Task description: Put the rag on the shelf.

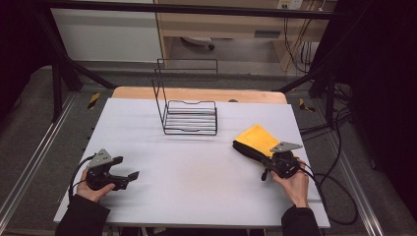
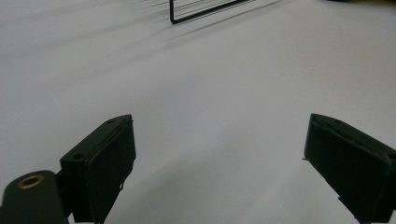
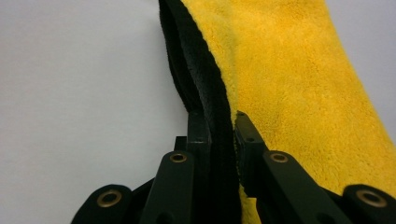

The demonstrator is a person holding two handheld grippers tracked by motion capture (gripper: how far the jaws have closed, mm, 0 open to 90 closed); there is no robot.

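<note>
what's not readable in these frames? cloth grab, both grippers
- Cloth, right gripper view: far end cut off by the top edge; the part inside the right gripper is hidden between the shut jaws.
- Cloth, high view: near corner hidden behind the right gripper.
- Wire rack, left gripper view: mostly cut off by the top edge.
- Left gripper: open over bare table; body cut off by the bottom edge.

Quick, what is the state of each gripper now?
Left gripper: open, holding nothing.
Right gripper: closed on the edge of the yellow and black cloth.
</note>
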